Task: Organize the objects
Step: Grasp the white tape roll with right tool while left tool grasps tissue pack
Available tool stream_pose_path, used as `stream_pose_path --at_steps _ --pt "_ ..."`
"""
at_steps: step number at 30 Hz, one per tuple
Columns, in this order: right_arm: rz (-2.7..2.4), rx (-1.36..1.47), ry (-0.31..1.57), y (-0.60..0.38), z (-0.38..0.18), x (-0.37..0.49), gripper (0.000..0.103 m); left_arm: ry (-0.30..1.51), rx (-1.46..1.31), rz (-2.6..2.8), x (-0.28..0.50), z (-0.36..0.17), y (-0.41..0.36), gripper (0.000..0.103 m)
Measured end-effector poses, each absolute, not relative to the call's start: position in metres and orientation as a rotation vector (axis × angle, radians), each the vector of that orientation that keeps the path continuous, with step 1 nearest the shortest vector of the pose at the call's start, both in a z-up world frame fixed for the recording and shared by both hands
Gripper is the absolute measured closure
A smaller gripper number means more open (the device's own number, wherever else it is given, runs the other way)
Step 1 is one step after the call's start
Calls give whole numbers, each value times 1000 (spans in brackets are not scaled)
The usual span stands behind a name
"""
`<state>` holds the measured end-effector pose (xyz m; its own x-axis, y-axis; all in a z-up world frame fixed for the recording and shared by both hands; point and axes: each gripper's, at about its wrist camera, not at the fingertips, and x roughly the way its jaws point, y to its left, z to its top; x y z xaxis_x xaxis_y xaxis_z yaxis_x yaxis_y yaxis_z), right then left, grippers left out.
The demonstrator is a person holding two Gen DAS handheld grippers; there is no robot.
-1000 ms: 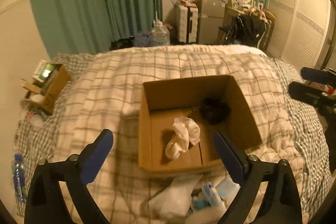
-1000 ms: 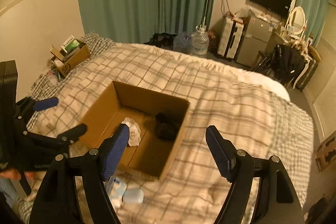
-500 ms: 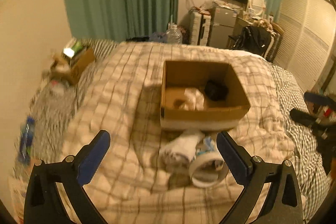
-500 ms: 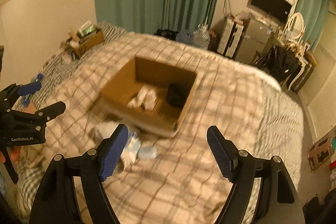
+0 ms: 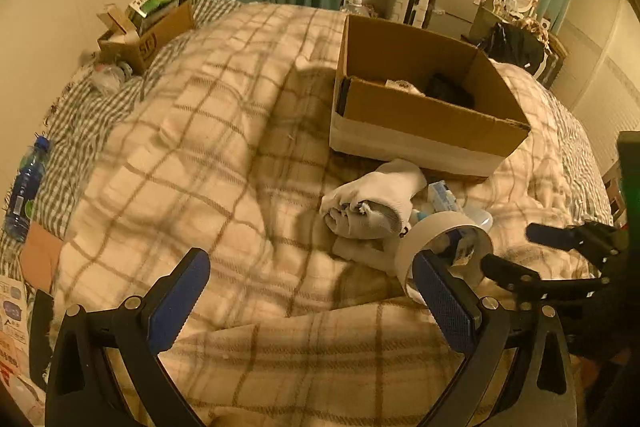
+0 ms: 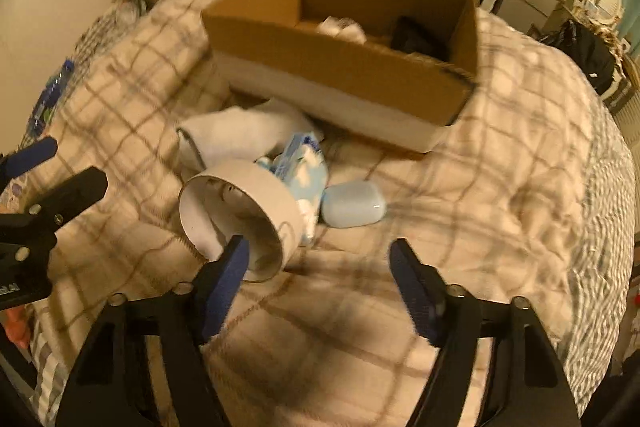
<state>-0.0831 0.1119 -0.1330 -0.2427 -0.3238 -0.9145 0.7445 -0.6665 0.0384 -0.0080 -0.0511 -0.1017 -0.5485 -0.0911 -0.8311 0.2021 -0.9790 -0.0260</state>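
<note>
- Since the earlier frames both grippers have pulled back from over the box [image 5: 424, 115] and dropped low; the pile in front of it, then at the bottom edge of view, now lies ahead of the fingers.
- Left gripper [image 5: 316, 303]: jaws wide apart, empty, touching nothing. Only bare blanket [image 5: 192, 155] lies between its fingers; the pile sits ahead and to its right.
- Socks [image 5: 368, 203]: a rolled white bundle on the blanket just before the box's near wall, long axis running left to right.
- Tape roll [image 6: 240, 215]: lies on its side just right of the socks, touching the blue-white packet [image 6: 304, 175], its open end turned toward the right gripper's left finger.
- Pale blue case [image 6: 352, 205]: on the blanket, just right of the packet, straight ahead of the right gripper.
- Right gripper [image 6: 320, 291]: jaws wide apart, empty. Its left finger overlaps the tape's rim in view; contact cannot be told.
- Judgement: the right gripper is nearer the tape and case, so the next pick likely falls to it.
- The box already holds a white cloth [image 6: 344, 27] and a dark item [image 6: 416, 35].
</note>
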Motion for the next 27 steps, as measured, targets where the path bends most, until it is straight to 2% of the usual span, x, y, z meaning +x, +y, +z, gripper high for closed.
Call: stream_pose_path --at_steps 2,4,5,6,7,12,19,27 --pt "-1948 1322 558 105 -139 -84 48 186 1416 -2604 -11 -107 -53 0" --pt "-1927 1325 565 98 -143 -83 73 201 1444 -2593 -12 -113 -54 0" --pt "-1918 1323 567 96 -144 -83 79 205 1453 -2589 -12 -115 -54 0" --pt "-1914 1314 575 94 -143 -81 92 208 1457 -2587 -12 -116 -54 0" --pt "-1923 1303 587 93 -141 -79 95 212 1458 -2586 -11 -116 -54 0" --pt "-1941 1264 523 103 -121 -77 99 183 1443 -2593 -10 -114 -50 0" --pt "-2056 1248 442 142 -94 -97 99 37 1440 -2624 -19 -103 -21 0" --pt "-2175 1325 357 199 -100 -140 99 76 1504 -2710 -53 -106 32 0"
